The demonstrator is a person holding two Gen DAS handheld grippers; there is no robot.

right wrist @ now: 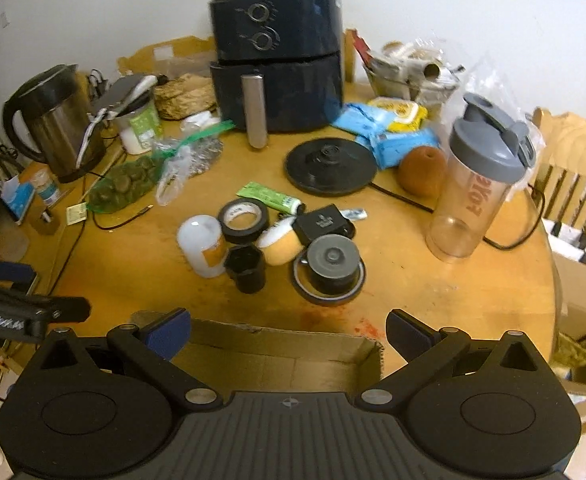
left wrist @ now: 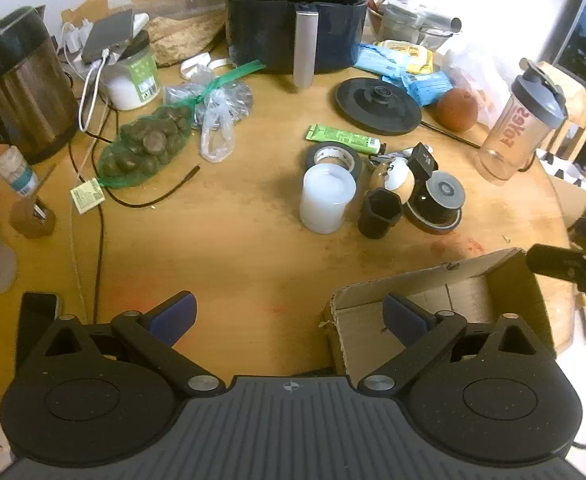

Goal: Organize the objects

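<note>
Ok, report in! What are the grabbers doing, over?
Left hand-held gripper open, empty. Right hand-held gripper open, empty, over cardboard box. Small items clustered mid-table: white cup, tape roll. Nothing blocking.

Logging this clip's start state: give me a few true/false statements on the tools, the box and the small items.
1. Both tools, left tool and right tool, are open and hold nothing. True.
2. The brown cardboard box already holds the black tape roll. False: the roll lies on the round wooden table.
3. The clear shaker bottle with grey lid stands upright. True.
4. The translucent white plastic cup lies inside the dark air fryer. False: it stands on the table.
</note>
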